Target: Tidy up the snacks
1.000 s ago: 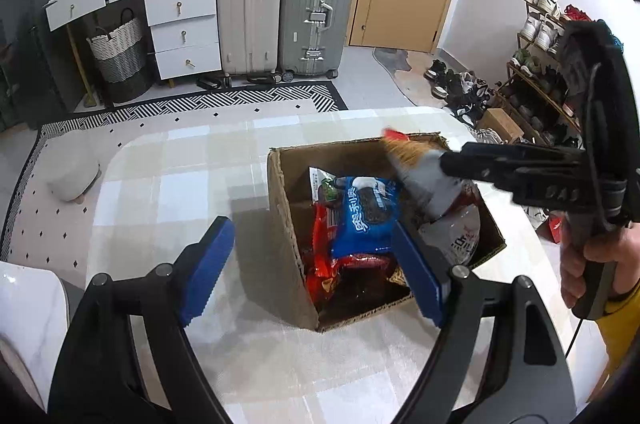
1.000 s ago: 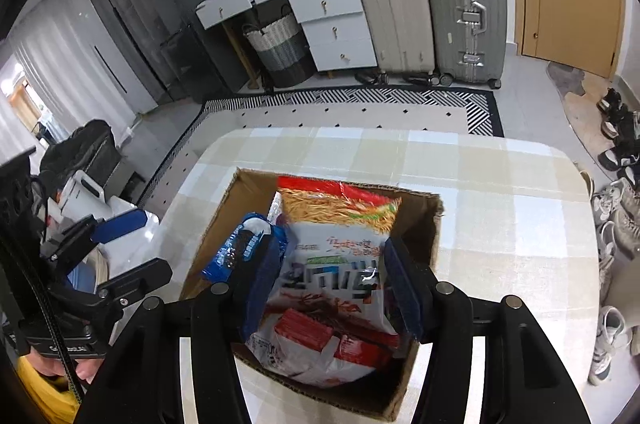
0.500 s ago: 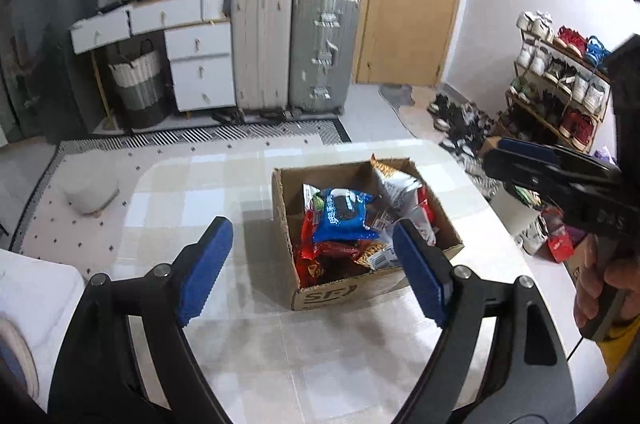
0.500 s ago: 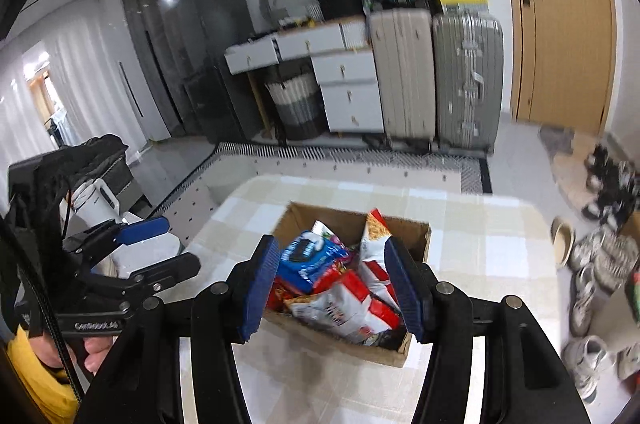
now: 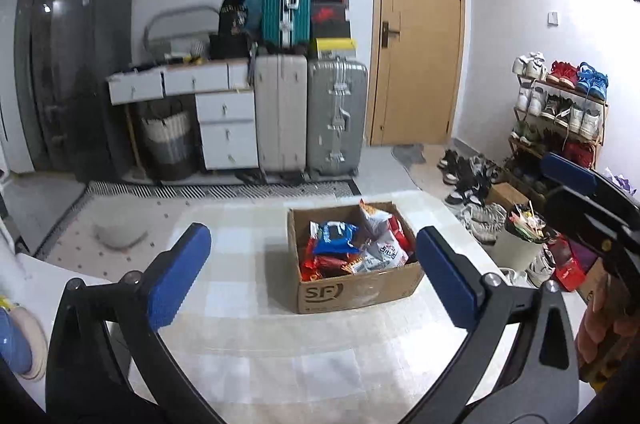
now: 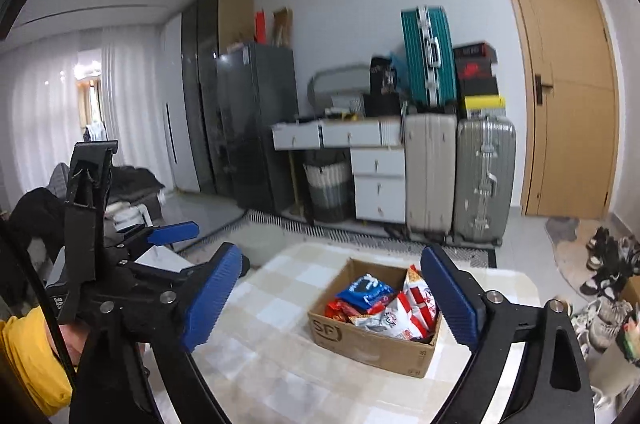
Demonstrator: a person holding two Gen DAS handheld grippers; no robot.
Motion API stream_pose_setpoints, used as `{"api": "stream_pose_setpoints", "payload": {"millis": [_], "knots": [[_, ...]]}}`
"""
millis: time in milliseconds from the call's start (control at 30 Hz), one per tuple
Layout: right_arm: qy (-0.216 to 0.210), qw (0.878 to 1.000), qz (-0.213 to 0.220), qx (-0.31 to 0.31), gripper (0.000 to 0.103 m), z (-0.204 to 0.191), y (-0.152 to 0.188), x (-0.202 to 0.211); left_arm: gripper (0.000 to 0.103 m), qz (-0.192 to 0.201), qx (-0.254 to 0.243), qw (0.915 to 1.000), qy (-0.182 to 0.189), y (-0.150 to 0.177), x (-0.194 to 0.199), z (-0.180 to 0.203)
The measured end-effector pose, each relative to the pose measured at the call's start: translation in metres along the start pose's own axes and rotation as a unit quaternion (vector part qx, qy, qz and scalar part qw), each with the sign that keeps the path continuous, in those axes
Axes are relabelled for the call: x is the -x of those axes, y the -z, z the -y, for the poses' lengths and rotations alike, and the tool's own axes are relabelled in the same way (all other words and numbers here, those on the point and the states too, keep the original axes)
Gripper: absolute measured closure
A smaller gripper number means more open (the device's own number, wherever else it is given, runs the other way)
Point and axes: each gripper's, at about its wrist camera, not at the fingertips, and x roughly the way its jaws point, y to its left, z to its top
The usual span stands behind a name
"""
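Both tools are up and well back from the action here. The left gripper [image 5: 312, 272] has its blue fingers [image 5: 180, 280] spread wide with nothing between them, and the right gripper [image 6: 332, 300] is just as wide and just as empty. In the left view you can also catch the right tool out at the right edge, gripped by the person's hand [image 5: 600, 316].

All eyes on the cardboard box [image 5: 356, 294], sitting toward the far right part of the bench [image 5: 280, 356], which wears a pale checked cloth. The box is open on top and stuffed. A blue snack pack [image 5: 334, 238] lies on the pile toward the left side, red packets [image 5: 320, 264] are bunched underneath it at the near left, a white bag [image 5: 386, 250] leans across the near right, and one more pack with an orange top [image 5: 370, 214] stands up on end at the far side.

As for progress, it looks very nearly wrapped up. Every snack on show is inside the box, and the bench around it carries no loose packets that either camera picks up. Whether anything waits out of frame, I cannot tell. If there is work left, my read is that it is only tidying: the upright pack pokes above the rim and the white bag sits crooked, so a press down or a straighten might be all that remains.

Behind the bench, suitcases [image 5: 312, 111] and a desk with drawers [image 5: 208, 103] line the far wall, well apart from everything.
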Motion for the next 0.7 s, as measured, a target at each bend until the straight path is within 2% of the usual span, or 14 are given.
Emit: {"api": "stream_pose_setpoints", "payload": {"millis": [167,200,333,433,533,700], "knots": [[0.001,0.999,0.048,0.007,0.001,-0.018,0.012,0.048,0.001,0.021,0.007,0.9997,-0.005,0.006,0.042,-0.006],[0.006,0.998,0.068,0.012,0.001,-0.021,0.018,0.062,0.001,0.026,0.009,0.9996,-0.009,0.008,0.047,-0.008],[0.013,0.996,0.087,0.009,0.001,-0.014,0.036,0.078,0.001,0.049,0.015,0.9983,-0.027,0.03,0.076,-0.018],[0.037,0.995,0.089,0.01,0.001,-0.007,0.055,0.078,0.001,0.077,0.014,0.9958,-0.046,0.051,0.088,-0.024],[0.062,0.993,0.099,0.018,0.001,-0.003,0.08,0.078,0.001,0.107,0.011,0.9922,-0.062,0.074,0.092,-0.03],[0.088,0.992,0.092,0.015,0.001,0.011,0.123,0.068,0.001,0.093,0.009,0.9931,-0.071,0.112,0.063,-0.037]]}}
